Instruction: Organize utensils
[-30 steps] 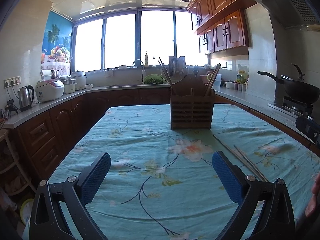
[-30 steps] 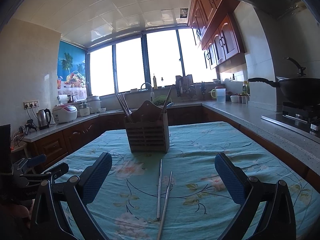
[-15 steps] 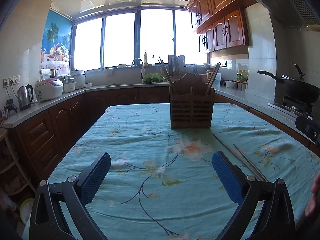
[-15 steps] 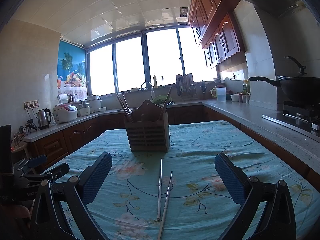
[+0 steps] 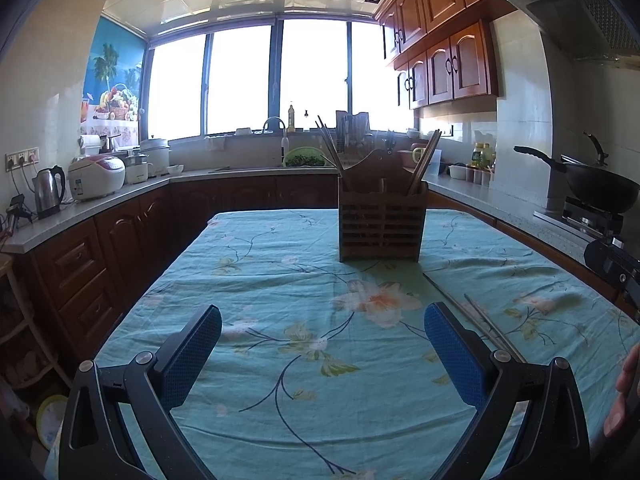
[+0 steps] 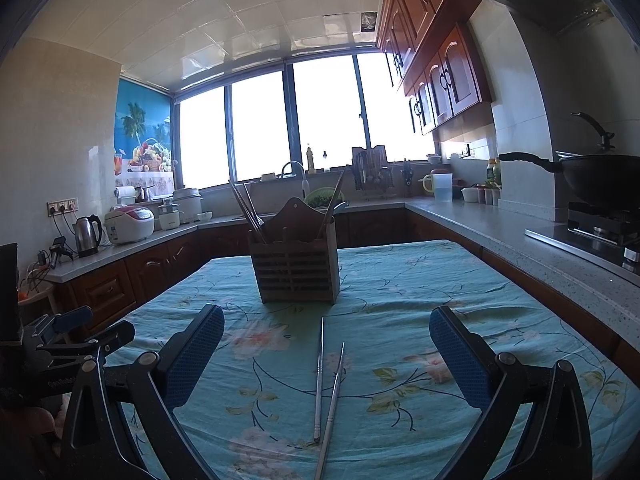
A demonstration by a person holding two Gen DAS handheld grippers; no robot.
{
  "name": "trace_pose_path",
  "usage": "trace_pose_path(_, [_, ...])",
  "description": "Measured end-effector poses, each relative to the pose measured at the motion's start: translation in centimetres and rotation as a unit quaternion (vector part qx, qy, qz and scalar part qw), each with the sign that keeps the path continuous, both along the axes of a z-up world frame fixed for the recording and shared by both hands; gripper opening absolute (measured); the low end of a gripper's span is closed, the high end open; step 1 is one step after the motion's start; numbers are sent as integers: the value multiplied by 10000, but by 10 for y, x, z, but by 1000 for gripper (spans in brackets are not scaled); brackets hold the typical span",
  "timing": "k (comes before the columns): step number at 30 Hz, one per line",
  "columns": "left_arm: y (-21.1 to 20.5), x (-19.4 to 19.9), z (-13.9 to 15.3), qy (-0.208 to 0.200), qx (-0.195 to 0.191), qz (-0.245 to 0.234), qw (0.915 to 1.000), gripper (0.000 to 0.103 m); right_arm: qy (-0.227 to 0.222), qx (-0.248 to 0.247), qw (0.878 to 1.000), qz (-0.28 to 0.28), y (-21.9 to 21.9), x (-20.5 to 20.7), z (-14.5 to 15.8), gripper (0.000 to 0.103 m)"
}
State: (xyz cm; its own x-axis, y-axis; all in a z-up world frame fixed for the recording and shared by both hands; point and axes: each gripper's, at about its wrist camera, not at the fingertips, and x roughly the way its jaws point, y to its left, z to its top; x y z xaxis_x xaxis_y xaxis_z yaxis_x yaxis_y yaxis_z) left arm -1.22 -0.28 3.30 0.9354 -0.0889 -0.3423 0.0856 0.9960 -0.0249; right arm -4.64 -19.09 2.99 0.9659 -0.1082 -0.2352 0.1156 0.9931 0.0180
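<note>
A slatted wooden utensil holder (image 5: 382,220) stands upright mid-table with chopsticks in it; it also shows in the right wrist view (image 6: 296,270). Two metal chopsticks (image 6: 326,388) lie side by side on the tablecloth, directly below and between my right gripper's fingers; in the left wrist view the chopsticks (image 5: 472,312) lie to the right of my left gripper. My left gripper (image 5: 322,346) is open and empty above the cloth. My right gripper (image 6: 326,348) is open and empty above the chopsticks.
The table (image 5: 280,264) wears a teal floral cloth. Counters run left, back and right. A kettle (image 5: 48,192) and rice cooker (image 5: 96,176) stand at left, a wok (image 5: 600,190) on the stove at right. The right gripper's body (image 5: 612,268) shows at the far right.
Both views have tilted very slightly; the grippers stay open and nothing on the table has moved.
</note>
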Motion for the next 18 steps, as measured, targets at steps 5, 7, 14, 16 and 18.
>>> trace_pose_path(5, [-1,2,1,21,-48,-14,10000,102,50,20,10000,-11,2,1,-2,103])
trace_pose_path(7, [-1,3,2,26,-70,-18,10000,102,85,24,10000,-4,2,4,-2,103])
trace_pose_path(14, [-4,4,5,31,-89,-37,9999,102,172,55,9998,21,3,8,-3,103])
trace_pose_path(16, [-6,5,4,44,-91,-45,9999,102,196,64,9998,26,5,8,-4,103])
trace_pose_path(18, [-8,6,5,72,-75,-43,9999,102,228,78,9997,35,4,10,-4,103])
